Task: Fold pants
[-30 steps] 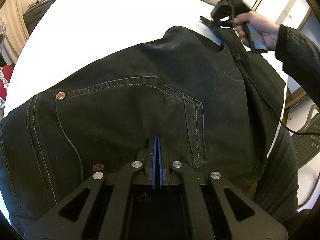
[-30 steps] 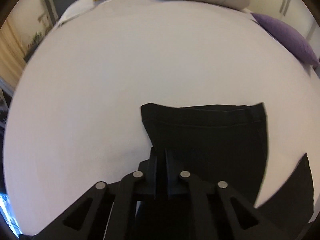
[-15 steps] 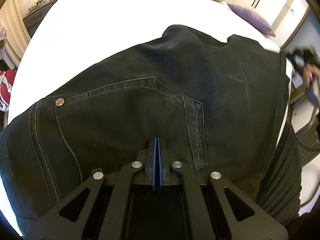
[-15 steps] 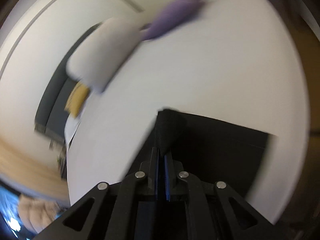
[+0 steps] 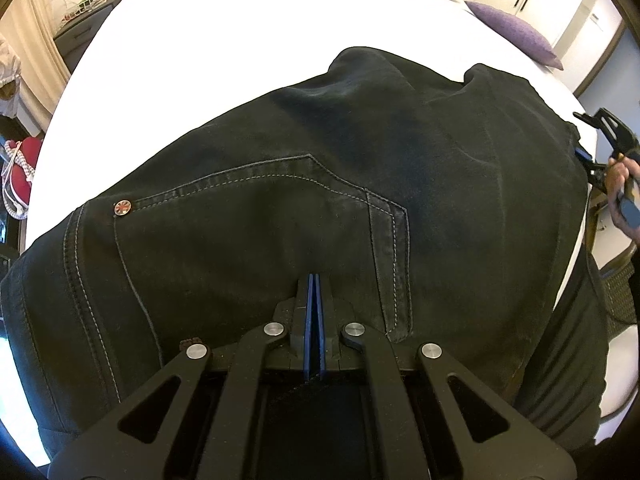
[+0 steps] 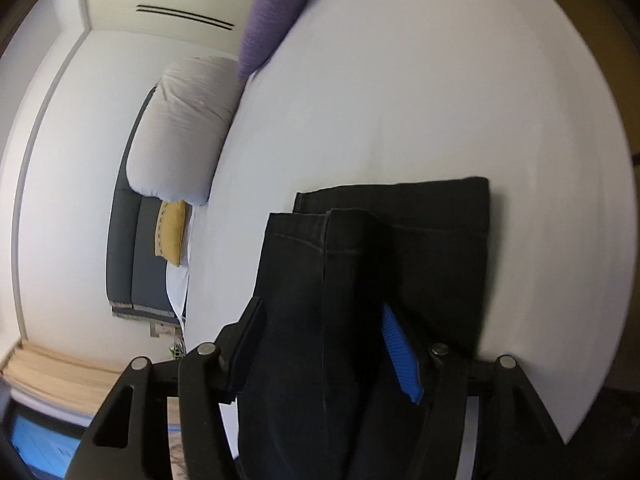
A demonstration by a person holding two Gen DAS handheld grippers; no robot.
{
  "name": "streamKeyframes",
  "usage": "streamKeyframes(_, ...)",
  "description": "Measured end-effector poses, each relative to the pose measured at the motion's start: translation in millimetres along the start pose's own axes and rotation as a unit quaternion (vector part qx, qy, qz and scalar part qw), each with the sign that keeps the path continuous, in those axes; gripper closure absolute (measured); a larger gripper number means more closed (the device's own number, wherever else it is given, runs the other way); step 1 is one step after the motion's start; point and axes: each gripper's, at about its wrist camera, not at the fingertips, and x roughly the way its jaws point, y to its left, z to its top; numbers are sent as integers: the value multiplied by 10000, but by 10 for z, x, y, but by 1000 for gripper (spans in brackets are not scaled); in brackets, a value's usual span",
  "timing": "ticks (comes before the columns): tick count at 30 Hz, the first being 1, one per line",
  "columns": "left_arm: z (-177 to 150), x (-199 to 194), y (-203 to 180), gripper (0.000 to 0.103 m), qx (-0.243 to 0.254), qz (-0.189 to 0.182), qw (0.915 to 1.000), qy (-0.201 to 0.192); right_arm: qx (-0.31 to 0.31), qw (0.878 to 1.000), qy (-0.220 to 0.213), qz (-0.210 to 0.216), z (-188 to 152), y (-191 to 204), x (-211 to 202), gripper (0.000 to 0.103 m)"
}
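Observation:
Black jeans (image 5: 320,200) lie on the white bed (image 5: 240,40), back pocket up, filling the left wrist view. My left gripper (image 5: 313,280) is shut on the jeans near the waistband by the pocket. In the right wrist view the leg hems (image 6: 360,260) lie stacked on the bed (image 6: 440,100). My right gripper (image 6: 320,320) is open, its blue pads either side of the upper leg's cuff end. The right gripper also shows at the right edge of the left wrist view (image 5: 600,136), held in a hand.
A purple cushion (image 6: 276,12), a white pillow (image 6: 184,128) and a yellow cushion (image 6: 172,232) lie at the head of the bed. A nightstand (image 5: 80,20) and a red object (image 5: 20,168) stand left of the bed. A chair (image 5: 620,288) is on the right.
My right gripper swung from the far side of the jeans to the right edge, carrying the leg end over, and has opened. The left gripper has stayed shut in place.

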Motion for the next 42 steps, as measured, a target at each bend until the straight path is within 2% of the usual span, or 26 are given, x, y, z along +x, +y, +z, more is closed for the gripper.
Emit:
streamKeyframes(2, 2, 1, -12, 102, 2, 30, 10000, 8, -15, 10000, 75, 31, 14, 5, 61, 57)
streamKeyframes(3, -3, -2, -20, 102, 3, 37, 10000, 11, -25, 9999, 122, 42, 7, -15, 59, 84)
streamKeyframes(4, 0, -2, -28, 102, 4, 46, 10000, 17, 30, 9999, 155, -13, 16, -61, 46, 96)
streamKeyframes(10, 13, 0, -50, 102, 29, 78, 10000, 50, 297, 9986, -421, -148, 15, -335, -337, 100)
streamKeyframes(13, 31, -1, -56, 102, 49, 107, 9999, 72, 285, 9979, -562, -169, 39, -401, -494, 100)
streamKeyframes(15, 45, 6, -68, 102, 62, 143, 9998, 83, 269, 9980, -551, -157, 55, -409, -513, 101)
streamKeyframes(16, 49, 7, -72, 102, 66, 156, 9998, 83, 261, 9986, -464, -6, 62, -403, -487, 101)
streamKeyframes(17, 51, 9, -80, 102, 73, 174, 9998, 79, 239, 9991, -299, 172, 64, -398, -462, 100)
streamKeyframes(19, 50, 9, -92, 102, 66, 194, 9998, 70, 196, 9997, 24, 116, 53, -360, -392, 97)
streamKeyframes(20, 49, 10, -101, 102, 70, 206, 9997, 67, 197, 9997, 53, 112, 50, -348, -383, 93)
streamKeyframes(21, 48, 11, -111, 102, 83, 218, 9997, 69, 245, 9995, 24, 210, 45, -337, -396, 82)
streamKeyframes(22, 43, 11, -121, 102, 91, 224, 9997, 73, 265, 9993, -21, 275, 44, -318, -412, 62)
streamKeyframes(24, 41, 9, -130, 102, 94, 224, 9997, 83, 263, 9991, -62, 339, 44, -261, -426, 45)
streamKeyframes(27, 35, 12, -130, 102, 92, 219, 9997, 73, 214, 9997, 8, 104, 63, -182, -387, 42)
streamKeyframes(29, 33, 12, -133, 102, 89, 223, 9997, 71, 321, 9994, 80, 80, 82, -186, -349, 43)
streamKeyframes(31, 26, 12, -131, 102, 82, 219, 9997, 62, 391, 9990, 209, 26, 92, -191, -281, 53)
streamKeyframes(35, 15, 9, -117, 102, 79, 199, 9998, 51, 381, 9980, 476, 180, 82, -141, -121, 62)
streamKeyframes(36, 11, 8, -114, 102, 81, 197, 9998, 51, 371, 9977, 503, 266, 86, -137, -79, 69)
streamKeyframes(37, 13, 9, -116, 102, 77, 202, 9998, 50, 396, 9974, 515, 312, 88, -149, -57, 83)
streamKeyframes(38, 12, 8, -116, 102, 79, 205, 9997, 51, 478, 9970, 535, 303, 95, -187, -25, 92)
streamKeyframes(39, 14, 8, -115, 102, 81, 205, 9997, 52, 543, 9969, 494, 267, 101, -229, -17, 98)
streamKeyframes(42, 10, 2, -102, 102, 72, 197, 9998, 62, 394, 9991, 126, 110, 94, -239, -150, 99)
